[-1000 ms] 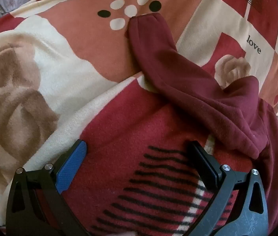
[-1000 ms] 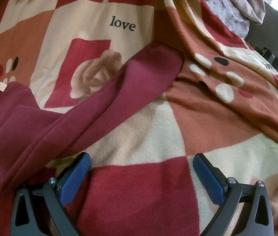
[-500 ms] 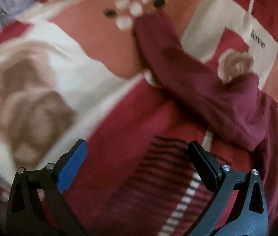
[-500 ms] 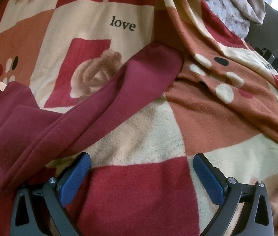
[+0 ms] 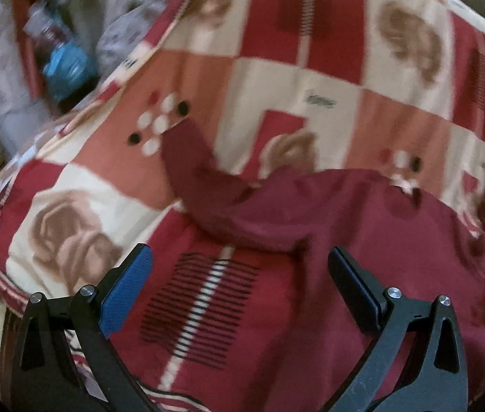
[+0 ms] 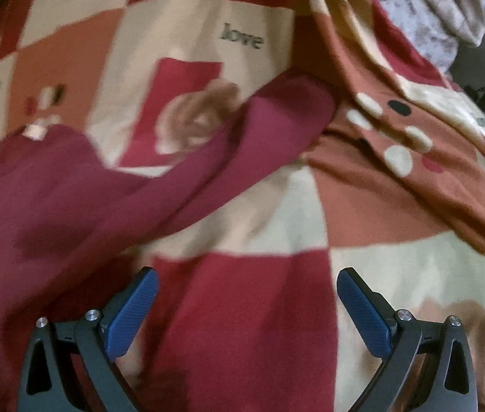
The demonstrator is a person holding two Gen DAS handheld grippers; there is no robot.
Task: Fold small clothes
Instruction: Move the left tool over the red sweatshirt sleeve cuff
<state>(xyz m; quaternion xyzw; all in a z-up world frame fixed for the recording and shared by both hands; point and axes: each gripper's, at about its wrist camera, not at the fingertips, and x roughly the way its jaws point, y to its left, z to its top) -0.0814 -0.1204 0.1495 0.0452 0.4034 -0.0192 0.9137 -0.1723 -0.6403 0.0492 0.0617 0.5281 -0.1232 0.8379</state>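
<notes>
A small maroon long-sleeved top (image 5: pixel 362 226) lies spread on a patterned blanket (image 5: pixel 277 79). In the left wrist view its body fills the right side and one sleeve (image 5: pixel 191 161) runs up and left; a pale neck label (image 5: pixel 404 182) shows at the collar. My left gripper (image 5: pixel 239 261) is open and empty, above the blanket just left of the top's body. In the right wrist view the other sleeve (image 6: pixel 242 144) runs up and right from the body (image 6: pixel 36 189). My right gripper (image 6: pixel 247 281) is open and empty over the blanket, just below that sleeve.
The red, orange and cream blanket (image 6: pixel 397 274) has roses, dots and "love" print, with a raised fold (image 6: pixel 380 79) at the right. Beyond its edge lie pale floral fabric (image 6: pixel 424 24) and blurred clutter with a blue object (image 5: pixel 64 65).
My left gripper has pulled back and up fast, so much more of the top and blanket shows, with blur. My right gripper has shifted slightly. Both stay open.
</notes>
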